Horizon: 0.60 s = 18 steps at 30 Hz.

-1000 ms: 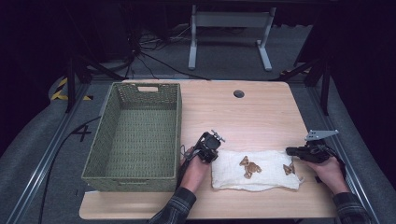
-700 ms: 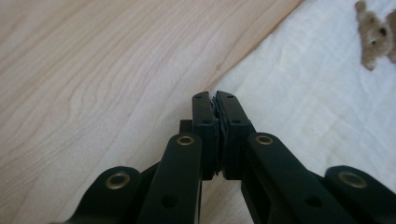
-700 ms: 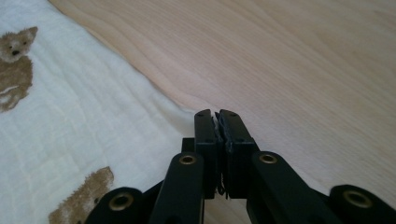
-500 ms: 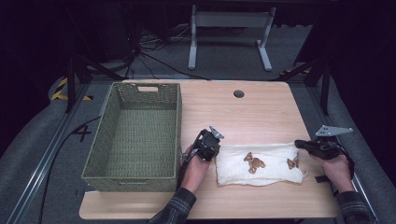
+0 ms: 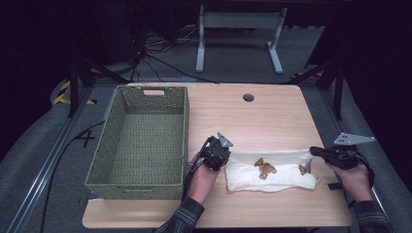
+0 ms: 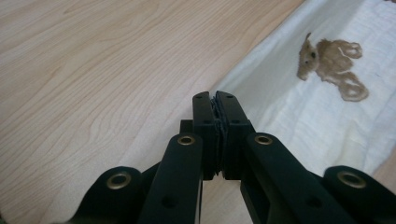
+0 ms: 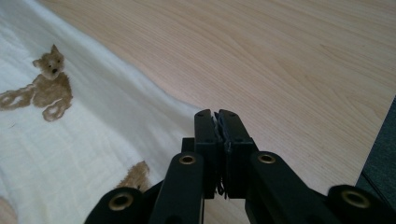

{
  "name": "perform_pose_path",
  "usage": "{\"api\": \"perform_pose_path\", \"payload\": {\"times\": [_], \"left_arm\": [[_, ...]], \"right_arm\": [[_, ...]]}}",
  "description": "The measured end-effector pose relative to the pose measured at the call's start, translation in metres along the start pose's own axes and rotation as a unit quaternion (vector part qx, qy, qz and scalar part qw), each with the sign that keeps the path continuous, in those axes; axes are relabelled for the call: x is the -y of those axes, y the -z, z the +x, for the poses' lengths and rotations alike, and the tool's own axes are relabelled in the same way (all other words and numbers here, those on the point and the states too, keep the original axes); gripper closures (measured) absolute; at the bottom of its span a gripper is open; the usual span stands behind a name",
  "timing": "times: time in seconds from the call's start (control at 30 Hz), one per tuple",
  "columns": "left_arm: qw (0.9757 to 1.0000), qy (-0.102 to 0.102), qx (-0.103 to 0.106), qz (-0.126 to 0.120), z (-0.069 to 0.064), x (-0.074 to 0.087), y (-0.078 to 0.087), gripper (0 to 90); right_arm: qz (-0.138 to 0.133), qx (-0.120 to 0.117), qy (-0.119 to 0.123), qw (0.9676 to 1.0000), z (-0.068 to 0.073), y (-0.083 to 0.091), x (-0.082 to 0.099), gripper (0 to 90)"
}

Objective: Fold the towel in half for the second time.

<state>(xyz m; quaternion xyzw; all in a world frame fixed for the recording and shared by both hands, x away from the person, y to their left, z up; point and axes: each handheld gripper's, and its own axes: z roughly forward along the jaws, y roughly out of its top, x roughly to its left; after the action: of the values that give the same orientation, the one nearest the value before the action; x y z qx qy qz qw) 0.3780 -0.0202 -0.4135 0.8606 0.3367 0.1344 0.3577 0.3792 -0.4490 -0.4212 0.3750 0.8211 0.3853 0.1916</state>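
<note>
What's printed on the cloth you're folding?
White cloth with small brown teddy bears; clearest in the left gripper view.

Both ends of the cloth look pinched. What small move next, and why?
Probably lift both ends together and fold. The left hand-held gripper and right hand-held gripper are shut at opposite ends of the white cloth, which lies flat beside the green basket.

Lab recording rig: wood-top bench (image 5: 272, 111) in a dark room, loose cables (image 5: 160, 58) on grey floor behind it, hazard tape (image 5: 62, 92) at its left.
</note>
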Motion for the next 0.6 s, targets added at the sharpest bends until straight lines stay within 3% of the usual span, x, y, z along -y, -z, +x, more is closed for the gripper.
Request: {"api": "perform_pose_path", "payload": {"times": [0.6], "left_arm": [[0.9993, -0.032, 0.004, 0.017, -0.027, 0.015, 0.021, 87.7]], "right_arm": [[0.012, -0.016, 0.009, 0.9998, 0.024, 0.023, 0.016, 86.9]]}}
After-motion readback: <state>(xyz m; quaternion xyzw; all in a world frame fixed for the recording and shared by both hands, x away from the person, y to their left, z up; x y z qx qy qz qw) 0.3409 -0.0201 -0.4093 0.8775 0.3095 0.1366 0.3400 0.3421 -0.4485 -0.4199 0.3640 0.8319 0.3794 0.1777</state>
